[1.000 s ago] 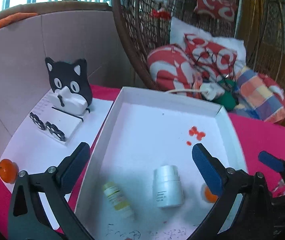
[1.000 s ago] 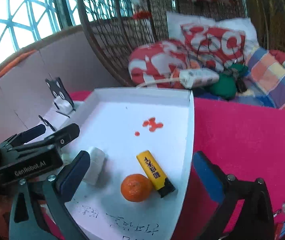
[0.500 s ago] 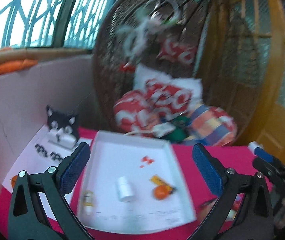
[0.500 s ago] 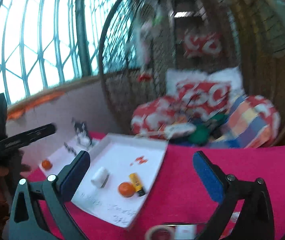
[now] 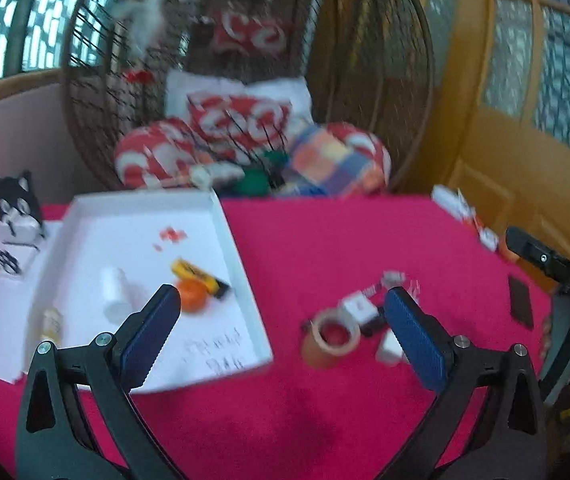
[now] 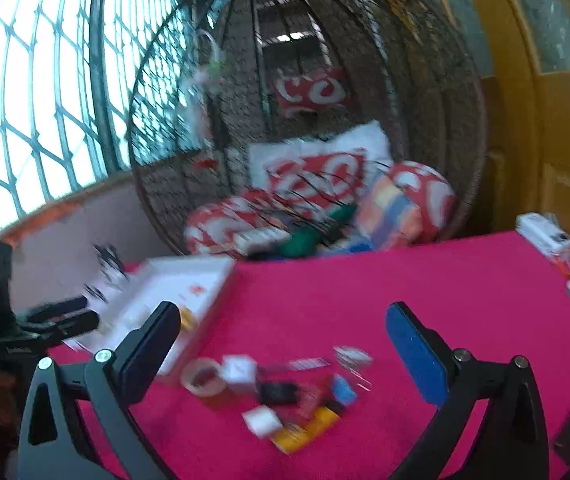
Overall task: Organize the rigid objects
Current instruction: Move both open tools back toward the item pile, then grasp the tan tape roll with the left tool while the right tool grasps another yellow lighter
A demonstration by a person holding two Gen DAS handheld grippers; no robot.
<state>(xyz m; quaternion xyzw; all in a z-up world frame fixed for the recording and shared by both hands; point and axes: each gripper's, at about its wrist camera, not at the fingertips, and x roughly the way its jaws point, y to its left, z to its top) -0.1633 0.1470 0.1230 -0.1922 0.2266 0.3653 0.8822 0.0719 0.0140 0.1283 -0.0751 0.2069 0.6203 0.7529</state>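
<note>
Red tablecloth (image 5: 325,240) — white tray (image 5: 221,216) at left — both grippers' fingers wide apart, empty.

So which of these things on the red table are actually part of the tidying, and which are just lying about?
Part of the job:
- white tray
- orange, yellow lighter, white bottle in it
- tape roll and the small clutter beside it

Just lying about:
- cat figure
- wicker chair with cushions
- door
</note>
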